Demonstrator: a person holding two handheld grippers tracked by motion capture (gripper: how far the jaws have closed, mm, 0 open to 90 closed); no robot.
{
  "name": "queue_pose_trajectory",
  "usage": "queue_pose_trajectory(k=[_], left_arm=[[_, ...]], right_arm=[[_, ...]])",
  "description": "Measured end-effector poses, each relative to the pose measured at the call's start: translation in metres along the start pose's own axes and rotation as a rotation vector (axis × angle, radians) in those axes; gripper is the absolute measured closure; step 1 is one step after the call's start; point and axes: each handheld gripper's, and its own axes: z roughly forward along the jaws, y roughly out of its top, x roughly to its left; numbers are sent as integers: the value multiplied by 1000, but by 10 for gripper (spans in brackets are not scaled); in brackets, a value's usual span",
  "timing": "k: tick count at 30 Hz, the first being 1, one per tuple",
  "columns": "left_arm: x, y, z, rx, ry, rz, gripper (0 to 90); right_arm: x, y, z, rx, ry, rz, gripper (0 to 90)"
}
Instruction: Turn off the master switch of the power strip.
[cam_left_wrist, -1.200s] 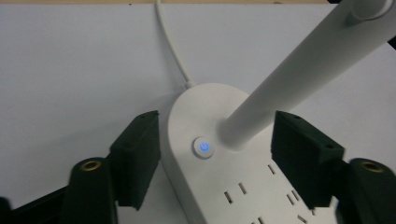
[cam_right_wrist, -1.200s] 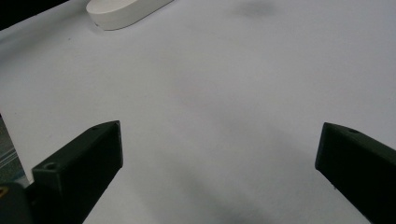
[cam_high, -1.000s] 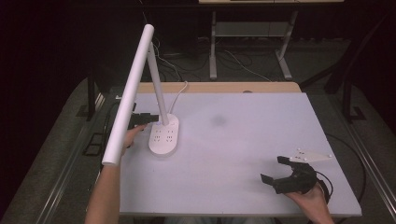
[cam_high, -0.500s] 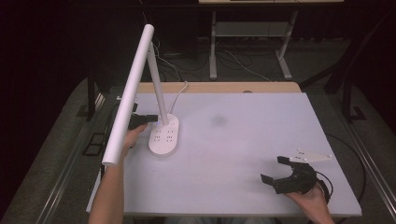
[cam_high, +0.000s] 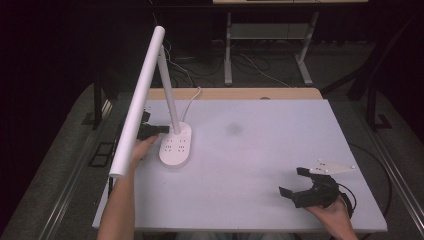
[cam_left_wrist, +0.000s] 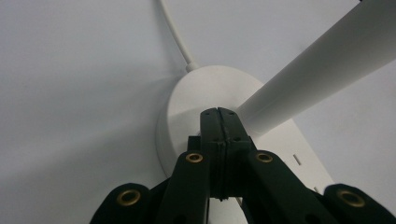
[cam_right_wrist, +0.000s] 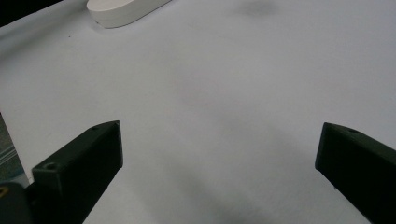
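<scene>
A white desk lamp stands at the table's left, with an oval base (cam_high: 175, 147), a leaning stem (cam_high: 167, 85) and a long tube head (cam_high: 137, 105) that overhangs the person's left forearm. My left gripper (cam_high: 166, 129) is shut with nothing in it. Its tip lies against the top of the base (cam_left_wrist: 187, 98), right beside the foot of the stem (cam_left_wrist: 317, 60); in its own view the shut left gripper (cam_left_wrist: 218, 113) is seen from behind. My right gripper (cam_high: 291, 181) rests open near the table's front right corner. In the right gripper view, the right gripper (cam_right_wrist: 217, 154) spans bare table.
The lamp's white cable (cam_left_wrist: 175, 32) runs off the back of the base toward the table's far edge. A faint dark smudge (cam_high: 233, 129) marks the white tabletop (cam_high: 260, 150) near the middle. Black-legged furniture and cables lie on the floor beyond the table.
My left gripper has crept slightly right, closer to the lamp's stem. The right gripper and the lamp have stayed put.
</scene>
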Motion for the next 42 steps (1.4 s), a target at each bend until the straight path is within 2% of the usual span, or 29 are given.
queue_pose_trajectory(k=[3, 9, 18, 22, 31, 37, 42], left_arm=[[-1, 0, 2, -4, -3, -3, 898], [-1, 1, 1, 2, 35, -12, 900], [2, 0, 1, 7, 27, -30, 900], [3, 0, 2, 2, 19, -52, 900], [-2, 5, 3, 43, 56, -78, 900], [1, 6, 3, 48, 40, -114, 900], [-5, 7, 4, 55, 77, -90, 900]], right_arm=[[0, 0, 0, 0, 0, -1, 1], [0, 0, 1, 2, -3, -6, 1], [1, 0, 1, 10, -5, -14, 1], [1, 0, 2, 11, -6, -19, 1], [2, 0, 2, 12, -7, -22, 1], [2, 0, 1, 10, -10, -26, 1], [1, 0, 0, 11, -10, -22, 1]])
